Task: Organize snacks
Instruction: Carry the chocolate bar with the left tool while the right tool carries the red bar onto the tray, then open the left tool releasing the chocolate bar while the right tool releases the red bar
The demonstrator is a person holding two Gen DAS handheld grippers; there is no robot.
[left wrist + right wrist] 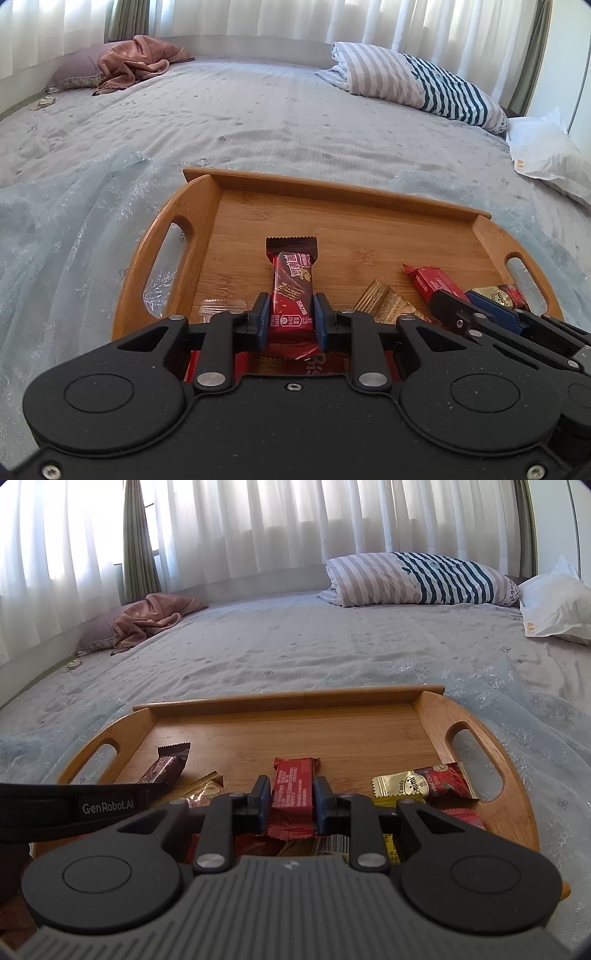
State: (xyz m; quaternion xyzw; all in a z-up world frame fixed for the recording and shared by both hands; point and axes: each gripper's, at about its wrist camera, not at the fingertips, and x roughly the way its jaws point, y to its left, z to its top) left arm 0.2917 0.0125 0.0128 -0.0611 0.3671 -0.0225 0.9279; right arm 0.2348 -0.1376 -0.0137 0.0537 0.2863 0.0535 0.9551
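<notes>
In my left gripper (291, 314) I hold a red wafer bar (291, 291), the pads pressed on its near half, while its dark far end lies ahead of me on the wooden tray (332, 192). It is light and its foil wrapper is slippery, and I think the wafer inside breaks easily, so the middle of the long sides is the good place to hold. To the right of my fingers lies a golden wrapped snack (388, 301). Further right, my right gripper (291, 794) is clenched on a red snack pack (293, 786) (this one shows its back side with small print); it looks soft and a little crushable. Right of it rests a yellow and red candy bag (424, 784), near the tray's handle slot. The tray stands on a pale blue cover with snowflakes (535, 720) over a grey bed (295, 646), a soft base, I judge. Beyond is a striped pillow (424, 578) and white curtains (258, 524).
</notes>
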